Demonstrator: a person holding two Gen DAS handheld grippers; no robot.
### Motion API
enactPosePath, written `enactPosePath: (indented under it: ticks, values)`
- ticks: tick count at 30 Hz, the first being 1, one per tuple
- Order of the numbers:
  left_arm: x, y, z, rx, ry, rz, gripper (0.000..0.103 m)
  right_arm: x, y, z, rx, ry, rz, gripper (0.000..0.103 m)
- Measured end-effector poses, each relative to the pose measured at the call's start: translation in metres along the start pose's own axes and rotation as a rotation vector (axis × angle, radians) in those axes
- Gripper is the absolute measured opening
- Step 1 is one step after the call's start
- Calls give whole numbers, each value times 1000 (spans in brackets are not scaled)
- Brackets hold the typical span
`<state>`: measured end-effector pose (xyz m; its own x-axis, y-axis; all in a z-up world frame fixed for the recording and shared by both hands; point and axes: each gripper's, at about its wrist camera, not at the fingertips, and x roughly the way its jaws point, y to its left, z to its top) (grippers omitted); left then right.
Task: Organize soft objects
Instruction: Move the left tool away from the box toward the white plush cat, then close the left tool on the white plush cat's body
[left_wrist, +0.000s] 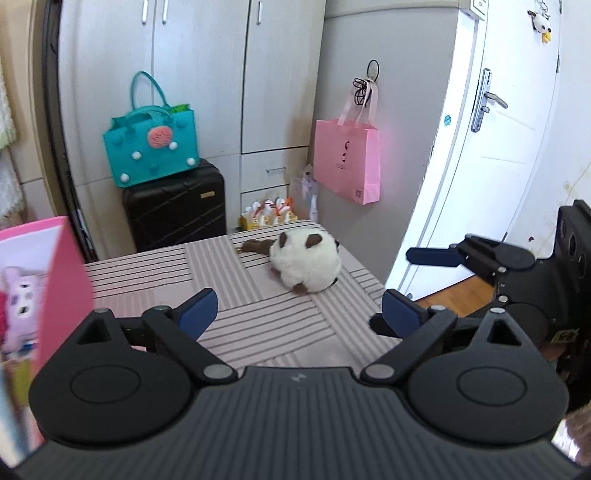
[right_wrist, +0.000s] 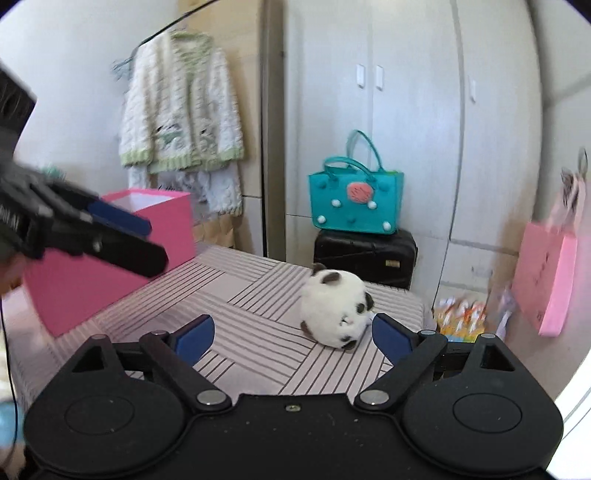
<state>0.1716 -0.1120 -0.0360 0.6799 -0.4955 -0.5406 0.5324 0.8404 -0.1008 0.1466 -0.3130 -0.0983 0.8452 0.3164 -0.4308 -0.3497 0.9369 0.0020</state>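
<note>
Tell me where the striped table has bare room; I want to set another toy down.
The striped table is bare between the pink box and the white plush, and on the near side, under both open grippers. It is crowded at the far corner, where the plush and a small brown toy lie.

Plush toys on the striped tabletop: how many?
1: a white-and-brown plush toy lies near the far right corner of the striped table. Others may sit hidden inside the pink box.
</note>
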Motion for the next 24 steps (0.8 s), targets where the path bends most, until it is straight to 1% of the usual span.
enactPosePath:
  ticks: [2, 4, 7, 11, 13, 14, 15, 16, 18, 19, 24]
  values:
    - [16, -2, 3, -9, 3, -15, 97, 11, -13, -2, 55, -3, -7, 95]
    - [33, -3, 5, -17, -5, -24, 96, 23, -24, -5, 77, 15, -14, 95]
    - [55, -5, 9, -29, -10, -29, 96, 42, -35, -7, 78, 50, 9, 94]
    - [81, -5, 13, -58, -16, -43, 96, 68, -42, -6, 57, 120, 14, 93]
    - [96, -4, 16, -94, 5, -67, 96, 82, -49, -6, 78, 159, 18, 92]
    - [105, -2, 18, -134, 36, -74, 96, 89, -51, -6, 91, 184, 24, 90]
    - [111, -3, 19, -157, 56, -64, 96, 94, -54, -7, 99, 196, 27, 89]
    - [116, -6, 19, -151, 66, -55, 96, 98, -55, -8, 99, 201, 31, 87]
    - [124, -11, 21, -120, 69, -46, 96, 102, -53, -9, 73, 199, 28, 86]
    - [129, -11, 22, -122, 70, -40, 95, 103, -51, -10, 55, 193, 35, 87]
    - [156, 2, 26, -213, 121, -18, 95, 107, -46, -8, 3, 144, 38, 87]
